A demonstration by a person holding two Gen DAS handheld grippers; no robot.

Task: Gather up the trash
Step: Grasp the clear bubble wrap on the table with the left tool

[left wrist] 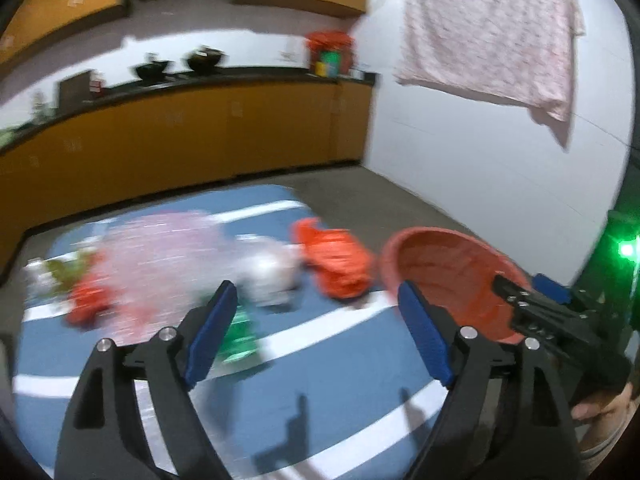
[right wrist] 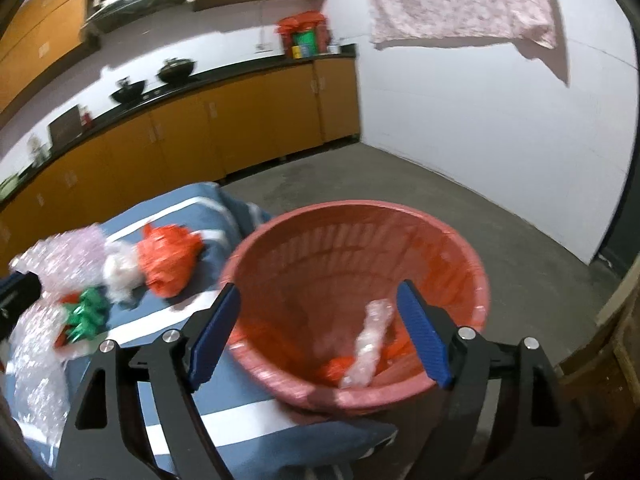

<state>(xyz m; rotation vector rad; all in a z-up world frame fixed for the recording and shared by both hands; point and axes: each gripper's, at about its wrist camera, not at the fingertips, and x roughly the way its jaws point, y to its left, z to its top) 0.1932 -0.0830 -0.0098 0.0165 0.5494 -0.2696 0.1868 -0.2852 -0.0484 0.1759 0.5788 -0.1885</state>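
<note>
Over the basket (right wrist: 356,236) at the bed's (right wrist: 168,216) edge, both grippers (left wrist: 316,332) (right wrist: 318,334) gape empty; w/ a careless bump we'd tip it.

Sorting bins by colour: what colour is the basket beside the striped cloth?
Salmon red basket, with an orange liner; the right wrist view shows it best.

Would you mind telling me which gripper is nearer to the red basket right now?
Right. The right gripper hangs open directly over the red basket, above its near rim. The left gripper, also open, is off to the side over the striped blue cloth.
</note>
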